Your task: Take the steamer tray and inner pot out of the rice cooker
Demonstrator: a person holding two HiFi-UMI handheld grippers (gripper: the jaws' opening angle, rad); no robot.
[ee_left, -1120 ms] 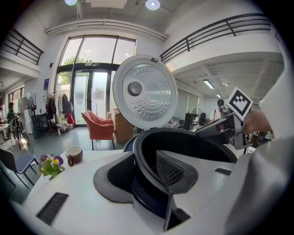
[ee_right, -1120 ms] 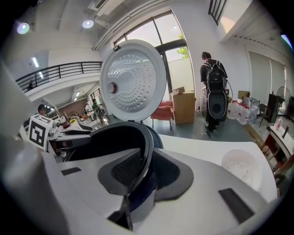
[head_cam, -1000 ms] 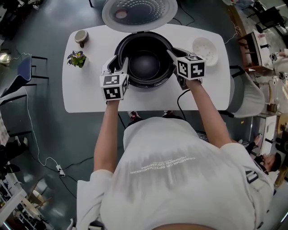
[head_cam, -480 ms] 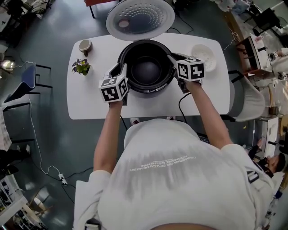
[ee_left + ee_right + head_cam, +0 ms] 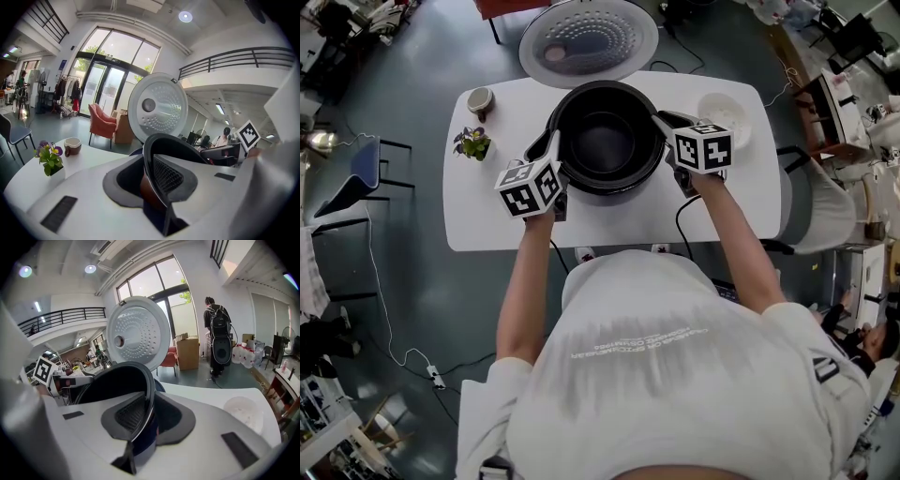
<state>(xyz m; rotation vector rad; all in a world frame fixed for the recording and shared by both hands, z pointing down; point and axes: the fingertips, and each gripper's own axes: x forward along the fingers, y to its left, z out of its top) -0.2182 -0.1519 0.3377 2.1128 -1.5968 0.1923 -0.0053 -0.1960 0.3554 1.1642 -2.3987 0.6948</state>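
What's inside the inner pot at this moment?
The inner pot looks empty: the head view shows only its dark, bare bottom and walls. Whatever lies underneath the pot is covered by it and cannot be seen.

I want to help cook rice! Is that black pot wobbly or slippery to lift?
Probably stiff: the inner pot looks perfectly round though pinched only at its thin rim. Likely slippery, since the rim looks smooth and shiny. It may tip if one side slips.

place: office atrium | cues: mezzanine railing [image 5: 243, 55], glass doors [image 5: 101, 91]
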